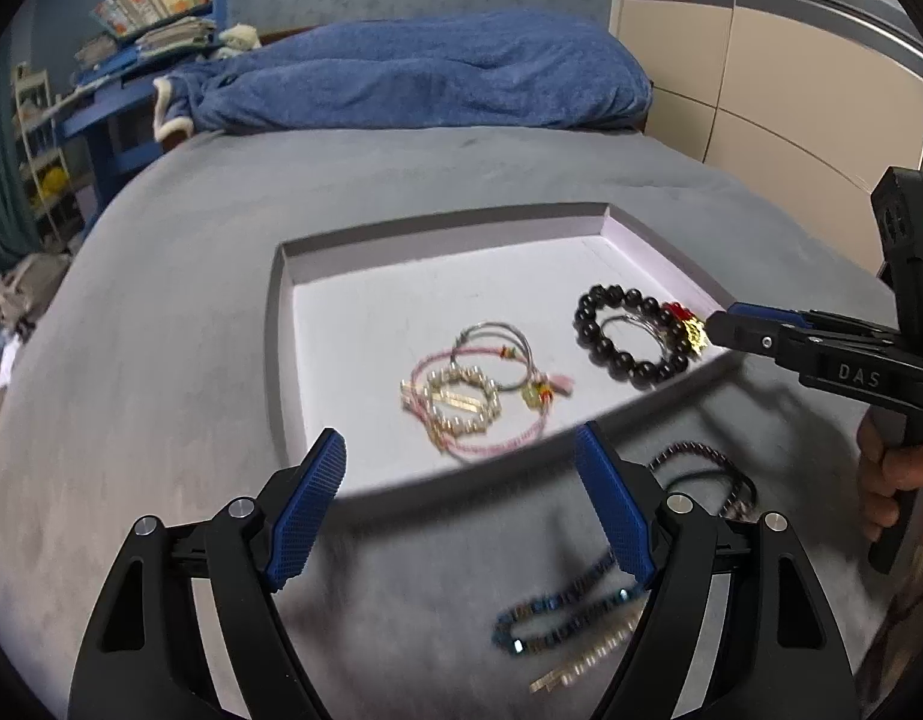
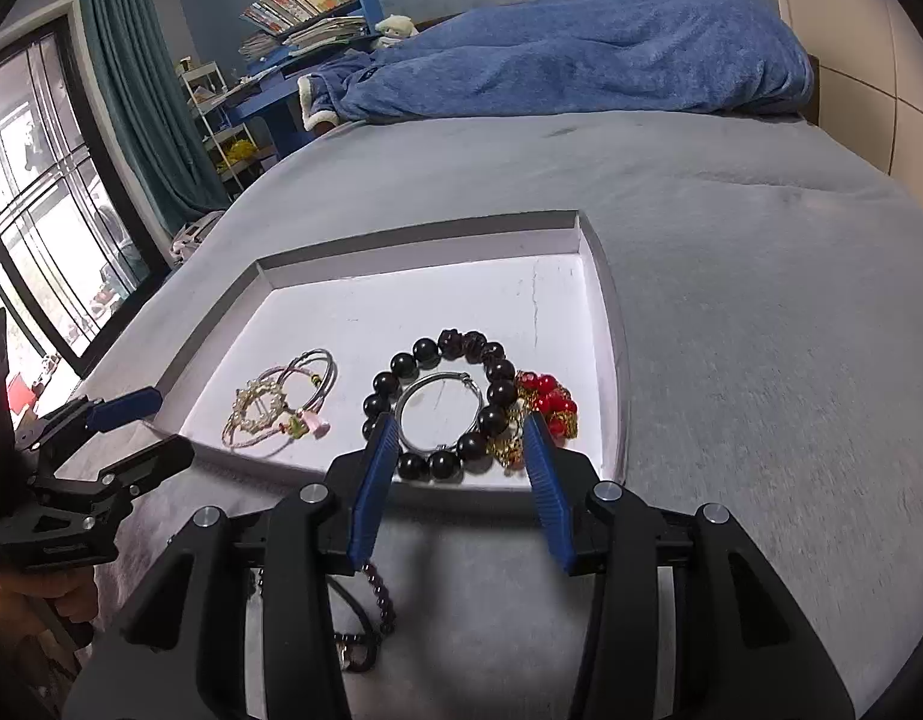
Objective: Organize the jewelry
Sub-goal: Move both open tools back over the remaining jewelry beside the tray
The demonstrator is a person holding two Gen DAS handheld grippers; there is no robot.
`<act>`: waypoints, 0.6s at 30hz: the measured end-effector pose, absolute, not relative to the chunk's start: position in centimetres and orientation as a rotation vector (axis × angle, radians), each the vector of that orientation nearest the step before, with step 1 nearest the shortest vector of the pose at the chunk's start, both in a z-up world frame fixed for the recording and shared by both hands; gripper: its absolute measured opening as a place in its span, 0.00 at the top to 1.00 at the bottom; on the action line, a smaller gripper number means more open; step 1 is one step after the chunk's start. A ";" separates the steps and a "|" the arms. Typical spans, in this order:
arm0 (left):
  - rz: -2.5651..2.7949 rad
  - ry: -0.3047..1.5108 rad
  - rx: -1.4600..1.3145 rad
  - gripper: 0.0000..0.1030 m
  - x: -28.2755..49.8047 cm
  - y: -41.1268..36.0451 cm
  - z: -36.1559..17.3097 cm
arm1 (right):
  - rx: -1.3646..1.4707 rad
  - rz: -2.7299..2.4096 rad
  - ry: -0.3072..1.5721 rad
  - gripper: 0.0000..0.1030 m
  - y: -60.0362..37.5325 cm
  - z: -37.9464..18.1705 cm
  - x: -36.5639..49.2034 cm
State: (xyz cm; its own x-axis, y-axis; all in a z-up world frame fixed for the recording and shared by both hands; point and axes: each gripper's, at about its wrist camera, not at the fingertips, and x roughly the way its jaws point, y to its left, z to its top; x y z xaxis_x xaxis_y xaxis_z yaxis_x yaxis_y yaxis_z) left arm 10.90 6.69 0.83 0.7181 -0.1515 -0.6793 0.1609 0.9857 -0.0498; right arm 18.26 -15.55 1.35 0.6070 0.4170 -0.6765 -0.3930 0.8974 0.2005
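Observation:
A shallow white tray (image 1: 353,312) (image 2: 401,294) lies on a grey bed. In it are a black bead bracelet (image 1: 626,336) (image 2: 449,402) around a thin silver bangle (image 2: 440,414), a red and gold piece (image 2: 545,402) (image 1: 686,327), and a tangle of pink cord, pearl and silver bracelets (image 1: 467,396) (image 2: 278,408). My left gripper (image 1: 461,480) is open and empty at the tray's near edge. My right gripper (image 2: 458,450) is open and empty just over the black bracelet; it shows at the tray's right edge in the left view (image 1: 719,324).
On the bed outside the tray lie a dark bead strand (image 1: 707,468) (image 2: 371,618), a blue bead bracelet (image 1: 557,618) and a pearl clip (image 1: 581,660). A blue blanket (image 1: 413,78) lies at the far end. A wardrobe (image 1: 761,72) stands at right, a window (image 2: 35,228) at left.

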 end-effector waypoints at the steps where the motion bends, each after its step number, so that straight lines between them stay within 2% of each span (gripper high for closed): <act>1: -0.174 0.747 0.017 0.23 10.6 6.6 0.9 | 0.029 0.470 0.791 0.58 -15.6 1.4 18.1; 18: -0.261 0.794 0.108 0.24 7.2 4.6 -0.6 | 0.048 0.501 0.785 0.58 -17.1 1.5 15.3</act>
